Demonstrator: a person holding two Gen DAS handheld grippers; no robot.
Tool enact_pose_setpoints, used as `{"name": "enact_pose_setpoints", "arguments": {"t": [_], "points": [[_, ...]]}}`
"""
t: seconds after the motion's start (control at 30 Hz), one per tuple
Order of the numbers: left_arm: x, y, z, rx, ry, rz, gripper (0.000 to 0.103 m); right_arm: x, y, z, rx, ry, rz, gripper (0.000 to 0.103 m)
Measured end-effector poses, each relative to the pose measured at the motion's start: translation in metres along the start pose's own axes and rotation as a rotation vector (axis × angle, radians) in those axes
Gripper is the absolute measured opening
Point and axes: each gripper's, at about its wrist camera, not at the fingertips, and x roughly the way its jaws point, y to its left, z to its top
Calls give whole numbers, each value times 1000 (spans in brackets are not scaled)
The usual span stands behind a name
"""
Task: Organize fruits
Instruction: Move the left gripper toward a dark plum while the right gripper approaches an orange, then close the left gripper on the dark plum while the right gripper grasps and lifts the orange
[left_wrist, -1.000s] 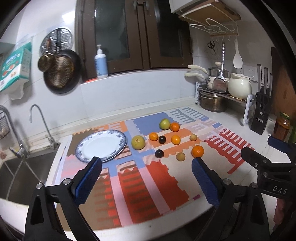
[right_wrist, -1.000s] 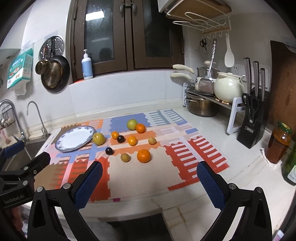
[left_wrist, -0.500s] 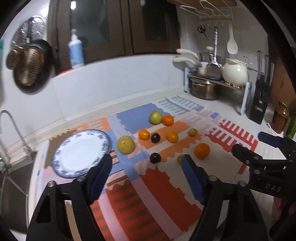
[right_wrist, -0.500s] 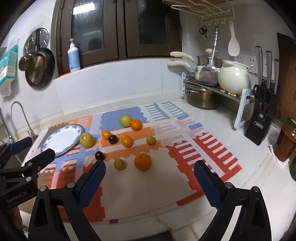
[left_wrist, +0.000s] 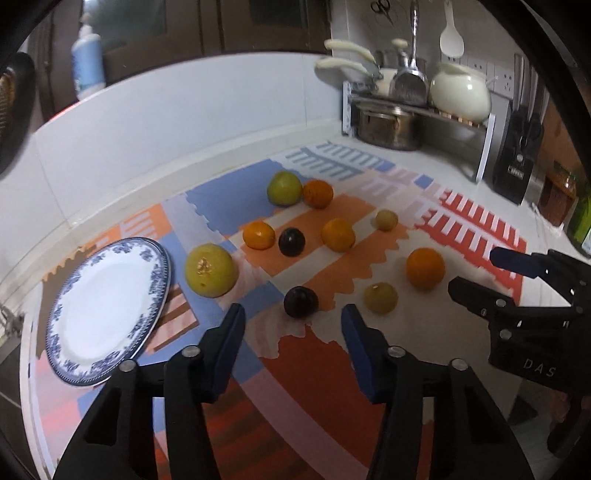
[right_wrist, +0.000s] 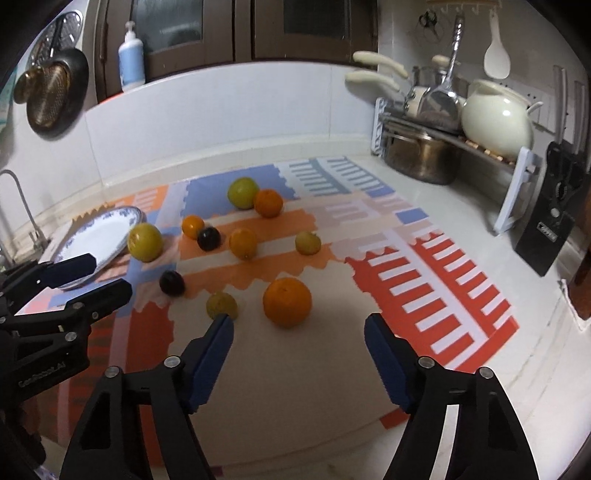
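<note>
Left tool (left_wrist: 292, 321): I am seeing its blue pads spread with nothing between them; the jaws have just been closing in, and I am pointing it down at the mat.
Dark plum (left_wrist: 300, 301): it is lying just past the pads at 12 o'clock, free of them; I am judging it small, light, smooth-skinned and easily bruised, so I am planning a gentle pinch across its widest middle.
Right tool (right_wrist: 298, 334): also spread and empty, its jaws have just been narrowing too.
Large orange (right_wrist: 287, 301): it is sitting just ahead of the pads at 12 o'clock, untouched; I am expecting it to be firm, a bit heavier, with a dimpled skin that grips well, taken across the equator.
Small yellow fruit (right_wrist: 221, 305): it is crowding the left pad at 10 o'clock, round and likely to roll if nudged.
Other fruits: oranges, yellow-green ones and a second plum are lying scattered farther up the mat (left_wrist: 325, 373).
Plate (left_wrist: 107, 310): it is lying empty at 9 o'clock from the left tool on the bench (right_wrist: 491, 258); I am taking it as the likely destination.
</note>
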Motion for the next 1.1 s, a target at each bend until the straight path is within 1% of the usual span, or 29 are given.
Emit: {"name": "enact_pose_setpoints", "arguments": {"t": [0.13,0.2,0.23,0.33,0.43,0.5,0.6,0.67,0.73,1.1], "points": [[20,4,0,0,34,-22,47,17,2,2,4,30,14,65],[27,5,1,3,42,-29,43,25,3,2,-1,40,14,63],[31,5,1,6,48,-31,43,28,3,3,-2,47,15,61],[39,5,2,7,61,-52,42,37,3,4,-1,65,28,58],[50,4,5,12,80,-64,37,44,3,5,2,78,41,55],[55,4,7,8,95,-69,32,47,1,6,5,82,46,53],[62,4,8,-6,113,-89,31,52,0,9,11,90,58,48],[64,4,9,-11,118,-92,29,55,1,11,12,93,63,48],[65,4,10,-16,118,-93,28,58,1,12,14,97,73,43],[61,3,10,-13,107,-92,28,60,0,13,13,94,82,42]]}}
